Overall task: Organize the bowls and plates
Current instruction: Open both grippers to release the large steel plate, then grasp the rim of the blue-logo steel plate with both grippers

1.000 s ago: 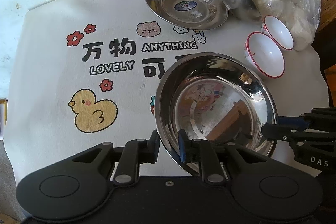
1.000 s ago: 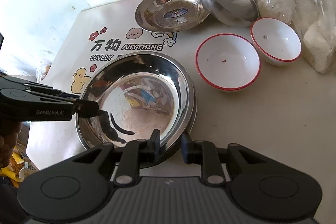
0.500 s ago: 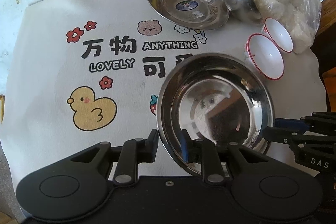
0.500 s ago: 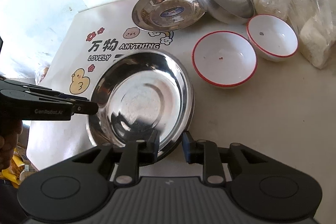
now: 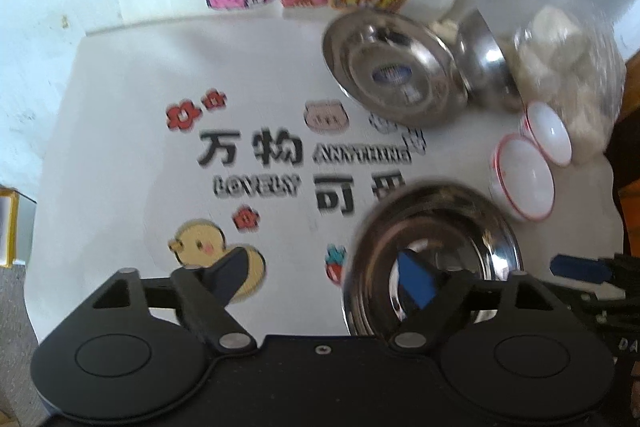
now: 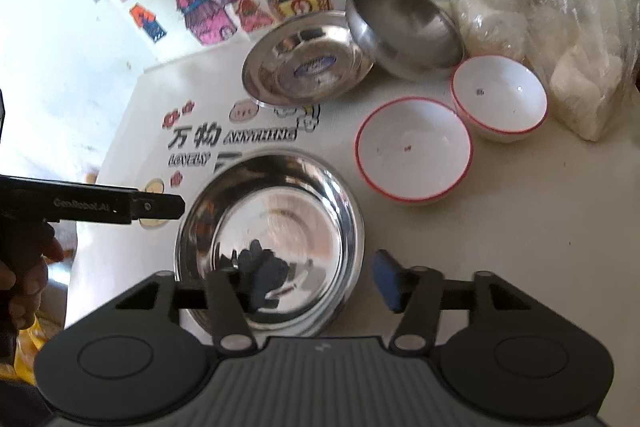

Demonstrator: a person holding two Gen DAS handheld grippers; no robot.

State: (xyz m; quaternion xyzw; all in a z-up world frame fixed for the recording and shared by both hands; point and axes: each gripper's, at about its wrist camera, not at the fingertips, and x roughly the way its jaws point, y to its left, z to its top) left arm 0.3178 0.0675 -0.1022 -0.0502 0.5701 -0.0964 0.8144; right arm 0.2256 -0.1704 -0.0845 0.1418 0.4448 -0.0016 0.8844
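Both tongs are opening: left gripper point(image 5: 324, 279) & right gripper point(image 6: 308, 285) have released the steel plate point(image 6: 272, 227), its rim between their fingers untouched. Plate lies flat on the printed cloth point(image 5: 120, 147), just beside a red-rimmed bowl point(image 6: 414, 151).

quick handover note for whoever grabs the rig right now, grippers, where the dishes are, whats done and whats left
Left gripper: jaws opening, nothing gripped, just off the big steel plate.
Right gripper: jaws opening, straddling that plate's near rim, not pressing it.
Big steel plate rests on the table, released.
Small steel plate and tilted steel bowl sit behind it; two red-rimmed white bowls beside them.
Done: big plate set down. Left: nothing looks stacked yet.
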